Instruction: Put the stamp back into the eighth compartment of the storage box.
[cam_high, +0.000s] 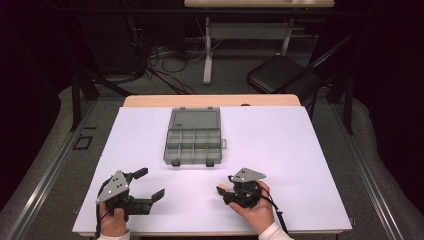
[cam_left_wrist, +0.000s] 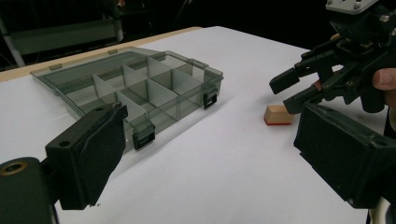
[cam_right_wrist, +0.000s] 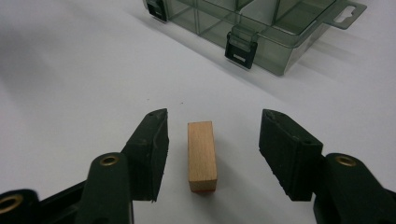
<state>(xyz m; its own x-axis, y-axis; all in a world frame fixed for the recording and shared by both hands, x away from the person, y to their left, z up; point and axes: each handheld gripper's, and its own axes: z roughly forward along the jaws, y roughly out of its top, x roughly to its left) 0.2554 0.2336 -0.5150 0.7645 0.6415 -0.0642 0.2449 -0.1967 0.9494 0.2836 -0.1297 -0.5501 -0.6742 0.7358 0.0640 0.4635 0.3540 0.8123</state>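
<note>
Lower left of the high view: left gripper (cam_high: 150, 183), jaws spread wide, nothing between them, resting low over the white table (cam_high: 300, 150) and held by a hand (cam_high: 113, 220). Well apart from the block.

Centre of the high view, toward the top of the table: smoky clear organizer box (cam_high: 192, 144), lid thrown back flat, compartments seemingly bare, two black latches on the near wall. In the left gripper view, upper left, same box (cam_left_wrist: 140, 88), with the block off to its right.

Right of centre, lower part of the high view: right gripper (cam_high: 222, 190), in a hand (cam_high: 255, 210), jaws open and holding nothing. Small wooden block (cam_right_wrist: 202, 156) in the lower middle of the right gripper view, lying flat on the table between the two jaws, a clear gap on either side, touching neither. Long axis running up the frame, parallel to the jaws, so narrow faces turned toward the pads; a thin red edge at the near end. In the left gripper view, right of centre, same block (cam_left_wrist: 278, 115) just under the tips of the right gripper (cam_left_wrist: 292, 91).

Probable next move: close straight across the narrow width, no turning of the wrist needed. Right hand plainly the nearer. Box up the frame, beyond the block.
</note>
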